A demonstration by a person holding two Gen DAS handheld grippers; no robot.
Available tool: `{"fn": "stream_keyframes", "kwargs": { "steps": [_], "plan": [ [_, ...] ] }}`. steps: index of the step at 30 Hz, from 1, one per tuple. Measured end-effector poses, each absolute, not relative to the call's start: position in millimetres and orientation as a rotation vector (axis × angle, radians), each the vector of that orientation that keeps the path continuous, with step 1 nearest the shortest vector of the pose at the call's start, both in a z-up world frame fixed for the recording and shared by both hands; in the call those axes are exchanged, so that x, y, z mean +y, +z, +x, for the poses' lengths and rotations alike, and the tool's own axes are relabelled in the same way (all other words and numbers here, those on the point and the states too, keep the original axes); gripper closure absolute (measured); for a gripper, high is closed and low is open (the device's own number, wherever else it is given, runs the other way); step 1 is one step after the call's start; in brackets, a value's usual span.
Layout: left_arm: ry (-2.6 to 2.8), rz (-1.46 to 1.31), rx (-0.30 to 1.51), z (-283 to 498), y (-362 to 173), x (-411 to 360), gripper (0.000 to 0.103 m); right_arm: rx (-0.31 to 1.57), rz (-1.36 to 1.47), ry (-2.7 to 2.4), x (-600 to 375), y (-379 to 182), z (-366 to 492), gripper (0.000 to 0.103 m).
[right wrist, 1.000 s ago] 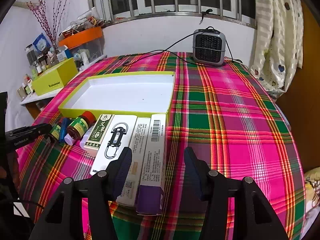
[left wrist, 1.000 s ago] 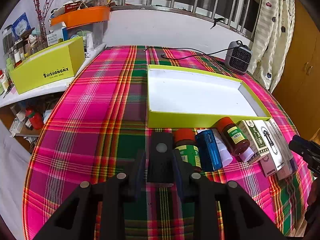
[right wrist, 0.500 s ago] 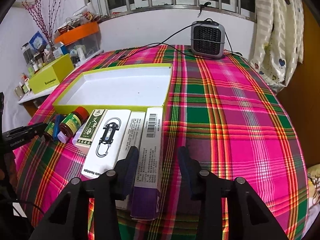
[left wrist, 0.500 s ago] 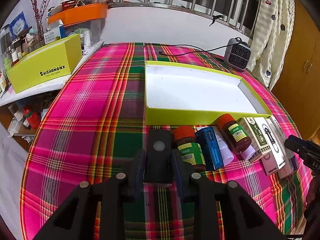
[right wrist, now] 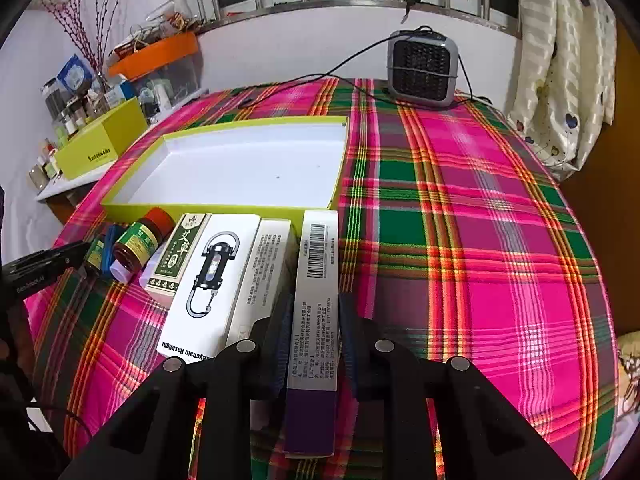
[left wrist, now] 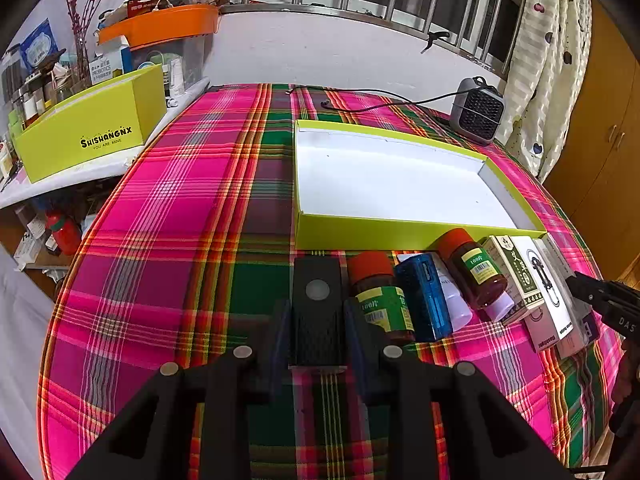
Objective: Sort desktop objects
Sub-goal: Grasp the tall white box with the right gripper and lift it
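My left gripper is shut on a black box with a round button at the left end of a row of objects. Beside it lie an orange-capped bottle, a blue box and a second orange-capped bottle. My right gripper is shut on a white and purple box at the row's right end. Next to it lie a white box and a keychain flashlight box. The shallow yellow-green tray with white inside stands behind the row, and also shows in the right wrist view.
A grey heater with a black cable stands at the table's far edge. A yellow box and an orange-lidded bin sit on a cluttered side shelf at the left. The plaid tablecloth covers the round table.
The right gripper moved forward and closed onto the white and purple box. The left gripper stays closed on the black box.
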State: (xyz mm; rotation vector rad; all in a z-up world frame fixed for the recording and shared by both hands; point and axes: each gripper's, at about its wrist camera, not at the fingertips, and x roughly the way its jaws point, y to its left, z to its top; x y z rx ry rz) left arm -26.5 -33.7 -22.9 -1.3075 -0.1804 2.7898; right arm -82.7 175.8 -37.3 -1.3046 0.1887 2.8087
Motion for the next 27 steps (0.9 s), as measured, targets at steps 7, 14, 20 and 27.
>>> {"fn": "stream_keyframes", "kwargs": {
  "steps": [7,14,20,27],
  "plan": [
    [2.784,-1.307,-0.189,-27.0,-24.1,-35.0,0.075,0.180,-1.316,2.805,175.9,-40.1,-86.9,0.080],
    [2.777,-1.336,-0.180,-28.3,-26.7,-34.9,0.075,0.188,-1.314,2.803,177.5,-39.6,-83.6,0.081],
    [2.771,-1.355,-0.182,-31.7,-33.0,-34.5,0.075,0.188,-1.313,2.804,177.5,-39.7,-82.8,0.081],
    [2.782,-1.345,-0.202,-30.3,-32.2,-38.3,0.075,0.204,-1.300,2.807,178.3,-38.5,-79.5,0.081]
  ]
}}
